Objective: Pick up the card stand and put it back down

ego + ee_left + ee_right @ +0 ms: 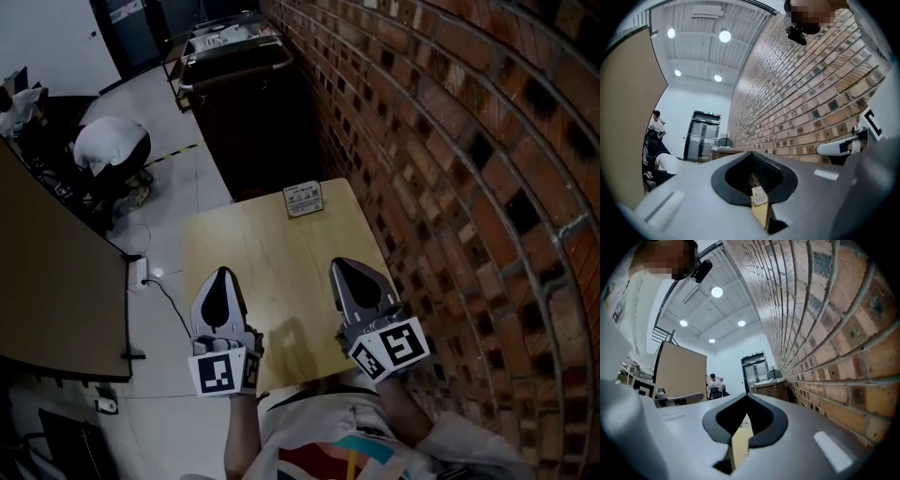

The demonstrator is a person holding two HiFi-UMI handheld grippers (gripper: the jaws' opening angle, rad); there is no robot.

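Two grippers are held over the near edge of one small wooden table [281,272]. The left gripper [223,279] is seen shut: in its own view its jaws [751,153] are closed tip to tip around an empty hollow, and nothing is gripped. The right gripper [349,274] is likewise shut, its jaws [746,394] met at the tips with nothing held between them. One marker cube is carried on each gripper, two in all, at six o'clock of the jaws in the head view.

One card stand [303,198] is set upright on the table's far edge, at twelve o'clock from both grippers and well apart from them. In the left gripper view the card stand [760,196] is glimpsed through the narrow gap under the closed jaws, with a strip of tabletop [761,216] below it.

One brick wall [469,187] is seen at three o'clock, just beside the table. One dark cabinet [246,103] is placed beyond the table at twelve o'clock, against the same wall. One tan partition [52,300] is seen at nine o'clock. One person [111,145] in a white top is seen low on the floor at ten o'clock. Four ceiling lights [724,36] are counted in the left gripper view.
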